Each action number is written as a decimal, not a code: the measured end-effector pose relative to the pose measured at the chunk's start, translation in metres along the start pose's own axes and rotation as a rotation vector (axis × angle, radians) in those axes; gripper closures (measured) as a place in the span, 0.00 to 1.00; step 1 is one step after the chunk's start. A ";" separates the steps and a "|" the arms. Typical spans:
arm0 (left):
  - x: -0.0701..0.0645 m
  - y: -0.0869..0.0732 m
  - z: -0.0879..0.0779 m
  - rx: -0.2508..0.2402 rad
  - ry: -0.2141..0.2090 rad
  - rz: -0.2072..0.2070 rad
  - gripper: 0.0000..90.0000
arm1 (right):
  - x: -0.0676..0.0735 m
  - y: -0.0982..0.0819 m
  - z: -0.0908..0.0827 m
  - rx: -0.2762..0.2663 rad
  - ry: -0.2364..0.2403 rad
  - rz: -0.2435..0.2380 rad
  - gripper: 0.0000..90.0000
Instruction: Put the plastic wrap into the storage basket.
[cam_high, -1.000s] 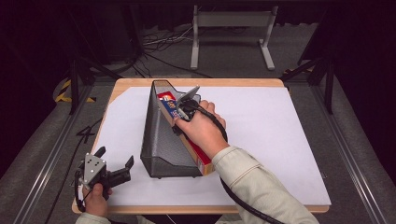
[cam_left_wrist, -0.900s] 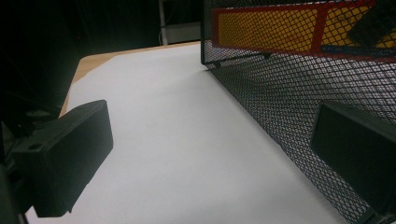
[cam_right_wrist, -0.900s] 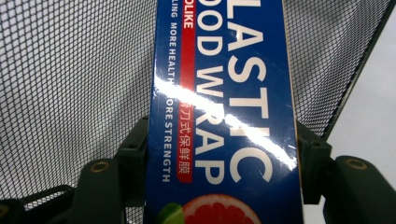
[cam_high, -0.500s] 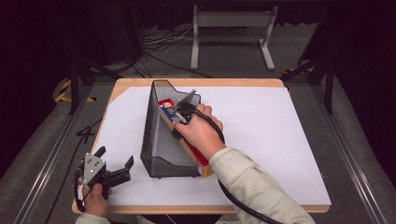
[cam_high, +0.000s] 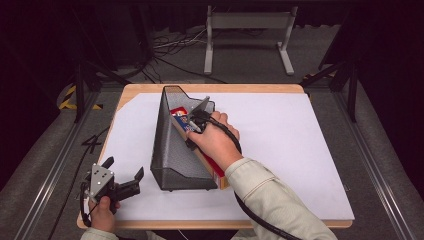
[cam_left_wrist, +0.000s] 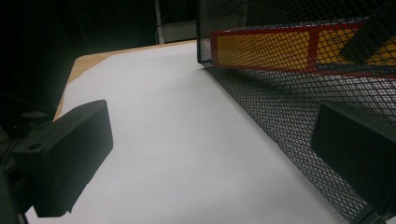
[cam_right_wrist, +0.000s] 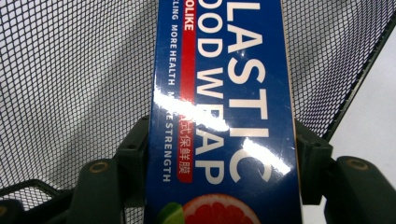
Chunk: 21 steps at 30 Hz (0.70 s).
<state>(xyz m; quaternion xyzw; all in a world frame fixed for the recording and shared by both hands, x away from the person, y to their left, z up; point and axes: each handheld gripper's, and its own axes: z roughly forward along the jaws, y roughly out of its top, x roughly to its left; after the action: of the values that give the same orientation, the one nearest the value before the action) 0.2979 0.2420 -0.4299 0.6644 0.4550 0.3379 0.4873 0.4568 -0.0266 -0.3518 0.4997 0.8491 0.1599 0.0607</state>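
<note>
A black mesh file holder (cam_high: 172, 150) stands on the white sheet left of the table's middle. My right gripper (cam_high: 194, 120) is shut on a long blue, red and yellow plastic wrap box (cam_high: 214, 169), which lies slanted inside the holder along its right side. In the right gripper view the jaws clamp both long edges of the box (cam_right_wrist: 224, 93), with the mesh wall (cam_right_wrist: 70, 84) behind it. My left gripper (cam_high: 125, 171) rests near the table's front left corner, open and holding nothing. Its view shows the holder's mesh (cam_left_wrist: 280, 116) and the box (cam_left_wrist: 271, 46) through it.
A white sheet (cam_high: 300, 150) covers most of the wooden table (cam_high: 130, 92). Metal rails run along both sides of the table. A stand with cables sits on the floor beyond the far edge.
The right hand with the box has edged slightly to the left, further into the holder. The left hand has stayed where it was.
</note>
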 end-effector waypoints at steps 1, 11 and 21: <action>0.000 0.000 0.000 0.000 0.000 0.000 0.00 | -0.001 0.000 0.000 0.000 0.003 0.000 0.42; 0.001 0.000 0.000 0.004 0.000 0.001 0.00 | -0.004 -0.001 0.000 -0.013 0.016 -0.004 0.38; 0.001 0.000 0.001 0.004 -0.001 -0.005 0.00 | -0.008 -0.005 -0.017 -0.098 0.052 -0.034 0.26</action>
<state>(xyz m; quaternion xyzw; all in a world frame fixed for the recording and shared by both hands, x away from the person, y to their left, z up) 0.2988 0.2422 -0.4302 0.6645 0.4569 0.3354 0.4871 0.4518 -0.0399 -0.3376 0.4774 0.8499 0.2132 0.0655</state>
